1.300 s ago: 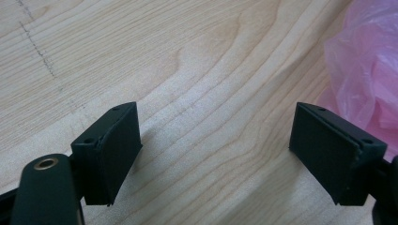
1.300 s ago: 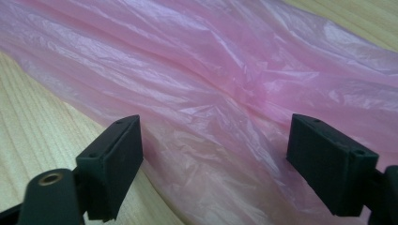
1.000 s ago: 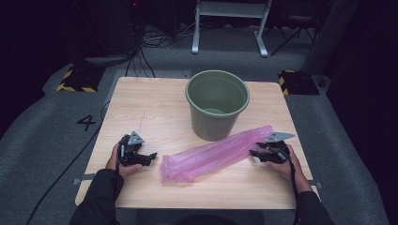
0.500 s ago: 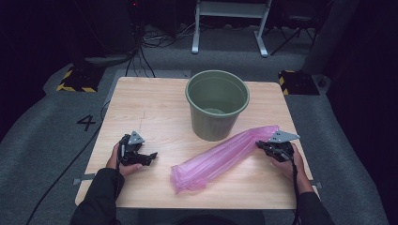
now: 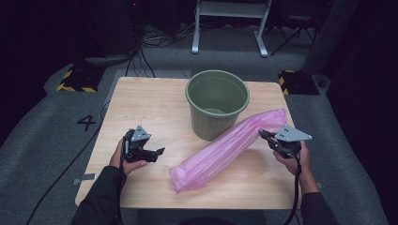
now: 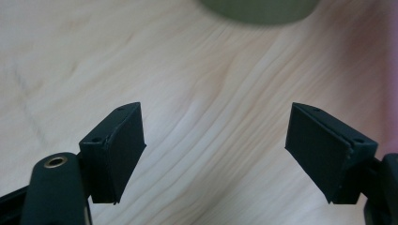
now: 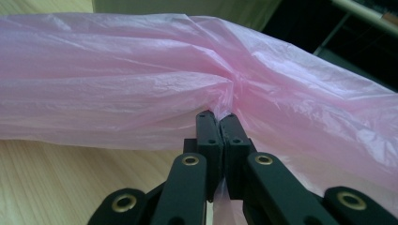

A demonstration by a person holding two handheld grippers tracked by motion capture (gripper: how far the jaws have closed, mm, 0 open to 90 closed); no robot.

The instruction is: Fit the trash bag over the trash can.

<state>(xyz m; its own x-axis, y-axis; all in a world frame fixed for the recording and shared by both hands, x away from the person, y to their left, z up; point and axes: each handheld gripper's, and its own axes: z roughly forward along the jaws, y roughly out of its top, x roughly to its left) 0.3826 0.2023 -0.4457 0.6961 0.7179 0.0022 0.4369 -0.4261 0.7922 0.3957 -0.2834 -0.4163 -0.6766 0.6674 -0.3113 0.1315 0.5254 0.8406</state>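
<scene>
Lifted since a second ago, the pink bag's (image 5: 230, 147) right end now hangs from the right claw (image 5: 265, 136), which has just clenched on its gathered plastic; the lower end rests on the worktop (image 5: 155, 101). Beside it stands the green bucket (image 5: 217, 103), apparently empty. Left claw (image 5: 158, 152) gapes, released.

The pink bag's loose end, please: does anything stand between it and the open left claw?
Nothing visible does. Bare wooden table lies between the open left claw and the pink bag, whose far end the right claw pinches. The green bucket stands behind.
</scene>
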